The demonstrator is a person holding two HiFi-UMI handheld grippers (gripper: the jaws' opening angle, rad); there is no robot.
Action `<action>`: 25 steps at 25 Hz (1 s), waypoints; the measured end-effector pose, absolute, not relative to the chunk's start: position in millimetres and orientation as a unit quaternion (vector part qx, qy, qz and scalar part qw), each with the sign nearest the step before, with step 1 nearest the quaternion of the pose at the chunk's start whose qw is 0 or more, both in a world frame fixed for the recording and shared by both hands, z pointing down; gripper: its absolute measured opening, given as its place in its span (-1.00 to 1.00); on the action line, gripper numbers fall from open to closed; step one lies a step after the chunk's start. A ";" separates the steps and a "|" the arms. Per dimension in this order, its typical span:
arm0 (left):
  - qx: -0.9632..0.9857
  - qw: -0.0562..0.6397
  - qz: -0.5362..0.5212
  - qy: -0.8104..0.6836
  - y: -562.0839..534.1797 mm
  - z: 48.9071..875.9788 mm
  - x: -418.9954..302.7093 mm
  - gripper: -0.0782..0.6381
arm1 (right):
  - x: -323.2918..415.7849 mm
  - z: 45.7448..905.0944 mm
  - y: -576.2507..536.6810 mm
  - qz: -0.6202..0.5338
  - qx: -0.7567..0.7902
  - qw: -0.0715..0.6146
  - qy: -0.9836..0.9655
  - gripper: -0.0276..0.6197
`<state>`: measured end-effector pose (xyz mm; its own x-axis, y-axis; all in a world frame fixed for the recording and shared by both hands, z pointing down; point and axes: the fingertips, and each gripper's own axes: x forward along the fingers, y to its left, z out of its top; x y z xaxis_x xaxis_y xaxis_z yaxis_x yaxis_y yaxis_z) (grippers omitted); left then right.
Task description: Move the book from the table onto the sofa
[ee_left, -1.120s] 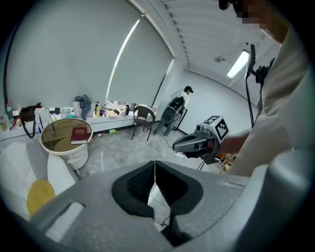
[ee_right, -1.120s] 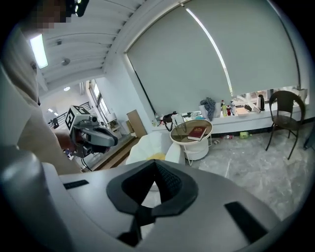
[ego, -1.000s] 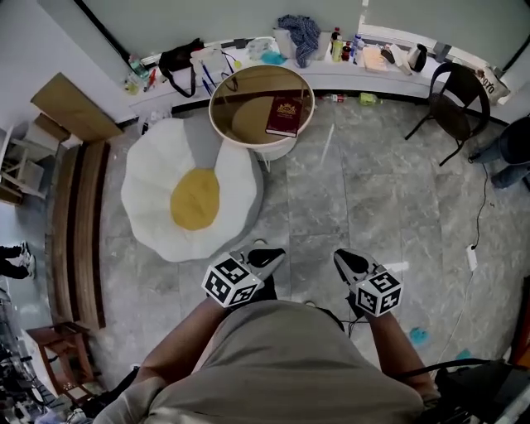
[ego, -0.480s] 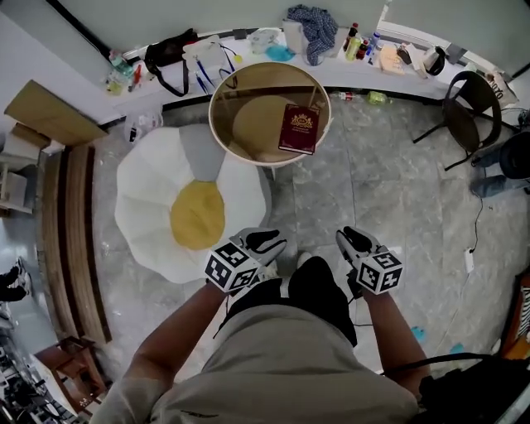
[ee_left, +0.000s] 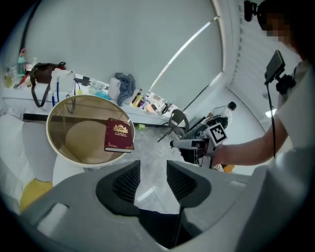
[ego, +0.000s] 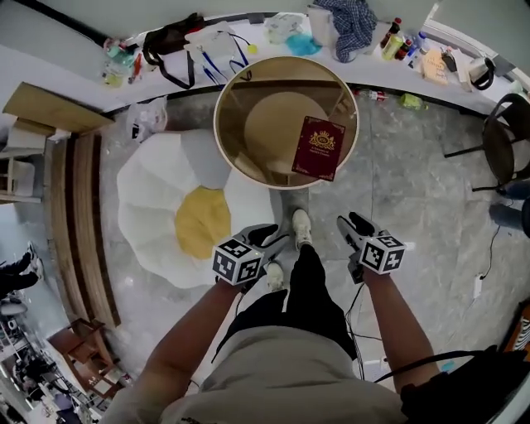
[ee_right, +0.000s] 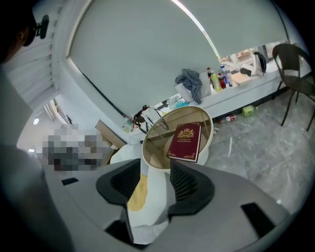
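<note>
A dark red book [ego: 319, 147] with gold print lies flat on the right side of a round glass-topped table [ego: 216, 124] with a cream rim. The sofa [ego: 199, 222], a white egg-shaped cushion with a yellow middle, sits on the floor left of the table. My left gripper [ego: 277, 239] and right gripper [ego: 354, 224] hang side by side over the floor, short of the table. Both point toward it, with jaws opening and nothing between them. The left gripper view shows the book [ee_left: 118, 135] beyond its jaws [ee_left: 153, 177]. In the right gripper view the book [ee_right: 186, 141] lies just past the jaws [ee_right: 155, 184].
A long ledge [ego: 248, 58] along the far wall holds bags, bottles and a blue cloth [ego: 352, 16]. A black chair [ego: 505, 141] stands at the right. Wooden planks [ego: 79, 224] and cardboard [ego: 50, 108] lie at the left. The person's shoes [ego: 301, 225] are between the grippers.
The person has stepped toward the table, so the table and book are nearer. Both grippers moved forward with them, and their jaws have spread from shut to apart.
</note>
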<state>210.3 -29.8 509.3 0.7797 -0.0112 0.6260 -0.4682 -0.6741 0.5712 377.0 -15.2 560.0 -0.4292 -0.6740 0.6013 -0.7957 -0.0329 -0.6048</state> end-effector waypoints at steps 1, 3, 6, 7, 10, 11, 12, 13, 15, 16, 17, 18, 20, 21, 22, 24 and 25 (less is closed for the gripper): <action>0.861 0.383 0.302 -0.143 -43.9 519.9 220.1 -0.35 | 386.6 573.1 -32.9 0.493 0.527 0.060 -0.689 -0.32; 0.857 0.388 0.306 -0.148 -70.8 543.9 240.0 -0.34 | 404.0 601.3 -64.6 0.504 0.521 0.062 -0.686 -0.31; 0.850 0.394 0.312 -0.158 -114.0 585.5 264.5 -0.32 | 423.8 644.6 -104.7 0.518 0.511 0.070 -0.682 -0.30; 0.847 0.395 0.315 -0.163 -128.9 599.5 270.5 -0.31 | 428.3 657.7 -117.0 0.523 0.509 0.070 -0.680 -0.30; 0.839 0.402 0.321 -0.176 -168.7 638.7 286.2 -0.29 | 440.0 693.0 -148.8 0.540 0.510 0.062 -0.667 -0.25; 0.835 0.408 0.321 -0.180 -179.2 651.4 291.3 -0.28 | 443.8 703.7 -157.2 0.546 0.512 0.056 -0.660 -0.24; 0.832 0.414 0.321 -0.183 -188.5 664.2 295.8 -0.28 | 446.9 713.9 -164.4 0.553 0.515 0.050 -0.653 -0.23; 0.828 0.418 0.323 -0.186 -196.9 677.2 299.5 -0.27 | 448.6 723.9 -170.5 0.560 0.517 0.043 -0.646 -0.23; 0.824 0.422 0.329 -0.187 -212.8 701.1 305.4 -0.25 | 449.7 743.2 -180.3 0.572 0.517 0.033 -0.636 -0.23; 0.822 0.423 0.332 -0.186 -220.3 711.6 308.0 -0.25 | 449.5 751.8 -184.7 0.578 0.517 0.029 -0.631 -0.23; 0.821 0.423 0.335 -0.185 -227.1 721.3 310.2 -0.25 | 449.0 759.1 -189.3 0.582 0.516 0.026 -0.629 -0.23; 0.821 0.421 0.339 -0.182 -233.5 730.3 312.1 -0.25 | 448.7 765.3 -193.9 0.584 0.515 0.025 -0.627 -0.23; 0.820 0.418 0.349 -0.174 -242.6 747.5 316.3 -0.24 | 449.7 776.1 -199.7 0.587 0.516 0.023 -0.624 -0.23; 0.819 0.421 0.352 -0.170 -245.5 755.6 318.8 -0.24 | 450.7 780.5 -200.8 0.590 0.516 0.020 -0.621 -0.24; 0.817 0.426 0.352 -0.167 -248.1 762.9 321.3 -0.24 | 451.1 784.1 -202.2 0.593 0.516 0.015 -0.618 -0.24; 0.813 0.437 0.347 -0.167 -253.7 774.0 324.9 -0.24 | 449.7 789.3 -206.2 0.598 0.512 0.009 -0.617 -0.26; 0.812 0.441 0.345 -0.166 -255.4 777.9 326.1 -0.24 | 448.4 791.7 -207.6 0.599 0.511 0.009 -0.617 -0.28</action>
